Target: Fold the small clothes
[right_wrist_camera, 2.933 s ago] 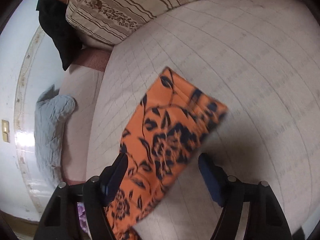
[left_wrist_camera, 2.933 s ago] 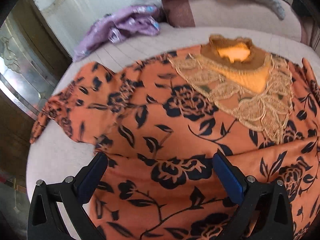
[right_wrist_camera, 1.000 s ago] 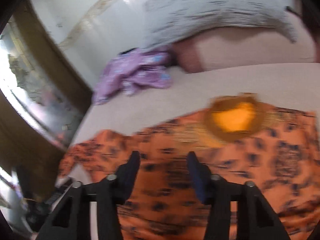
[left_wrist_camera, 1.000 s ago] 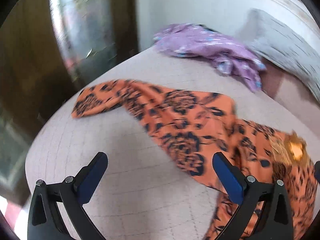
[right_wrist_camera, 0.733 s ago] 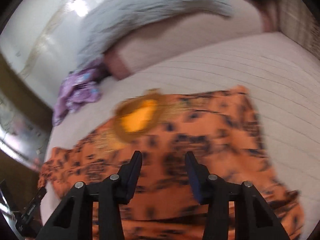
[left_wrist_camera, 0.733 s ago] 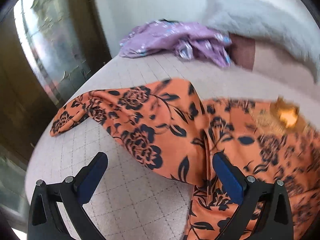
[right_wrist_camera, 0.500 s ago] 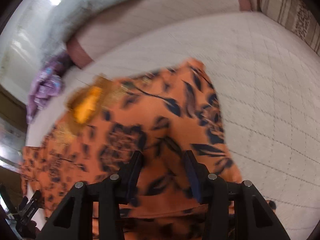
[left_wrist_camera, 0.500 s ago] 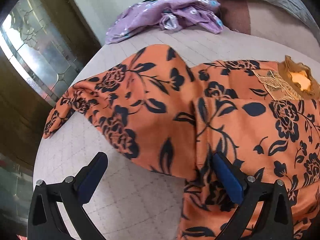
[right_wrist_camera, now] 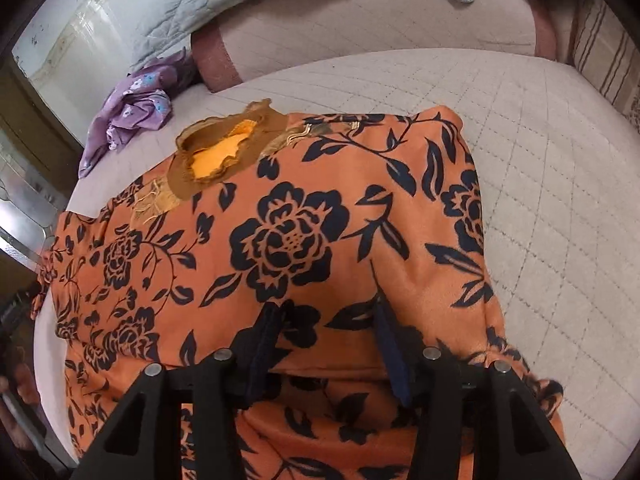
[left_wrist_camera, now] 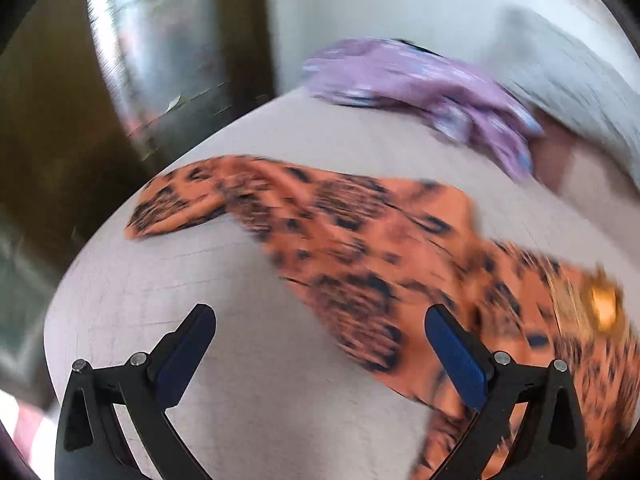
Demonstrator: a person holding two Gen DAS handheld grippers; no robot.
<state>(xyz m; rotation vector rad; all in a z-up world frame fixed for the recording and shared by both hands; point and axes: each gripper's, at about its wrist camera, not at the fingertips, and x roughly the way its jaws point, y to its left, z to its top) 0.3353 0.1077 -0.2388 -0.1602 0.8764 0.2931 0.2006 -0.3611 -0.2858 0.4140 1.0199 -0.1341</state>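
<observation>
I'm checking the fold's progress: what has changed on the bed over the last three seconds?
The orange floral top's right sleeve, spread out on the quilt before, now lies folded across its front. The right gripper, above it, is opening with nothing clamped. The left sleeve remains spread out, the left gripper open, the purple garment untouched.

Left wrist view: motion blur is smearing everything; the orange top (left_wrist_camera: 360, 248) is showing its print only as dark smudges, and its right part is running off the picture's edge. The purple garment (left_wrist_camera: 420, 80) beyond is blurring too.

Right wrist view: my right gripper (right_wrist_camera: 326, 320) is opening, its fingertips hiding the cloth beneath them; I am not making out whether the pads are pressing it. The top's near hem is passing out of view behind my tool. Far left corner: dark shapes, unreadable.
</observation>
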